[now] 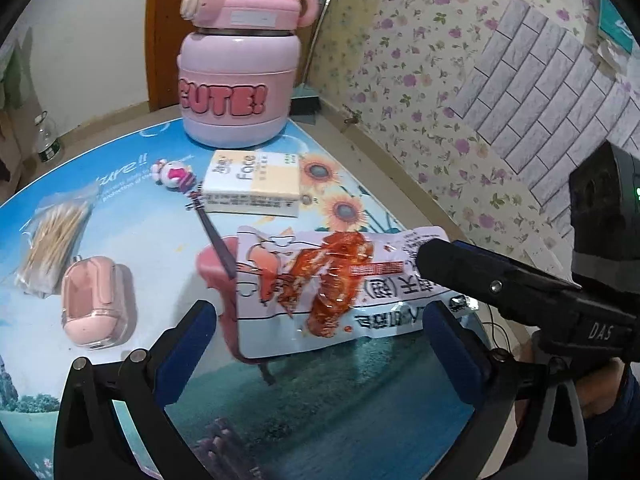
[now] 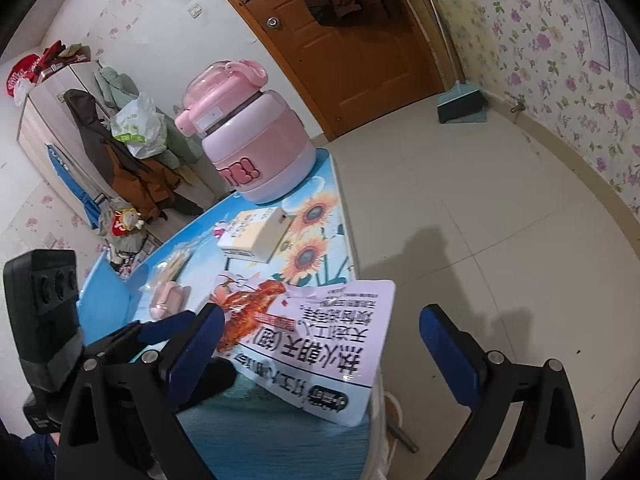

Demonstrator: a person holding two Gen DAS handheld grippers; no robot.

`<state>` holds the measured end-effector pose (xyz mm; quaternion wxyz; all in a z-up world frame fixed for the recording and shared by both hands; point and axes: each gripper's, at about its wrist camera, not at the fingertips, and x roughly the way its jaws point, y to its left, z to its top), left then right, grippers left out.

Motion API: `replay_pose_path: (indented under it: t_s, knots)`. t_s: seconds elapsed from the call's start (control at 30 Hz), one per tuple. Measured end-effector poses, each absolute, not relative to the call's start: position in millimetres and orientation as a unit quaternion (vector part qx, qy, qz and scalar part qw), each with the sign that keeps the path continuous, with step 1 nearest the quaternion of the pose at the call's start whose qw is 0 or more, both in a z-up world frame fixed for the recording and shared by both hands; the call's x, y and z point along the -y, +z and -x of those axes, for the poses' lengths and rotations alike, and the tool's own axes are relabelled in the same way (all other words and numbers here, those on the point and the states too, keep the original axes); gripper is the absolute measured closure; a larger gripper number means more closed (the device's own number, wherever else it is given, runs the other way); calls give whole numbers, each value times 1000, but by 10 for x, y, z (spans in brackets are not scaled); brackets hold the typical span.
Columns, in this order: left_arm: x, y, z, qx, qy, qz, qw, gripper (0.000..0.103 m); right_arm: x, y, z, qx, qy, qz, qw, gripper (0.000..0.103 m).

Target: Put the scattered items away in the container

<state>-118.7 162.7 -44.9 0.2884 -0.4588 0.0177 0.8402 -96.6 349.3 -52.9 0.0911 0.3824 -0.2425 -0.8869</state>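
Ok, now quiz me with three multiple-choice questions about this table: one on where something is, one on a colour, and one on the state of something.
1. Where is the tissue pack?
A. On top of the jug
B. On the table, between the pink jug and the snack packet
C. On the floor

2. What colour are the left tool's finger pads?
A. Blue
B. Red
C. Yellow

3. How is the left tool?
A. Shut on the pen
B. Shut on the packet
C. Open

Answers:
1 B: the tissue pack lies flat on the table, in front of the pink jug and behind the snack packet.
2 A: the pads are blue.
3 C: the left tool has its fingers spread wide and clamps nothing.
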Motion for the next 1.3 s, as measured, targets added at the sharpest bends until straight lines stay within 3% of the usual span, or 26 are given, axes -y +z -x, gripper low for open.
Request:
replay_pose_path:
  t_s: [0.43, 0.73, 0.87, 1.3]
  knots:
    - [-1696, -459, 1153, -25, 838, 455, 299, 0, -3541, -493, 951, 278, -878, -371, 117, 17]
    - [-1736, -455, 1109, -37, 836, 453, 308, 0, -3608, -651, 1032, 315, -858, -389, 117, 19]
    - [-1758, -453, 1120, -36, 835, 455, 307, 0, -3608, -585, 1053, 313, -863, -375, 126, 27]
    - [-1958, -459, 1087, -46, 826, 457, 326, 0, -3851, -736, 1110, 343, -848, -388, 111, 28]
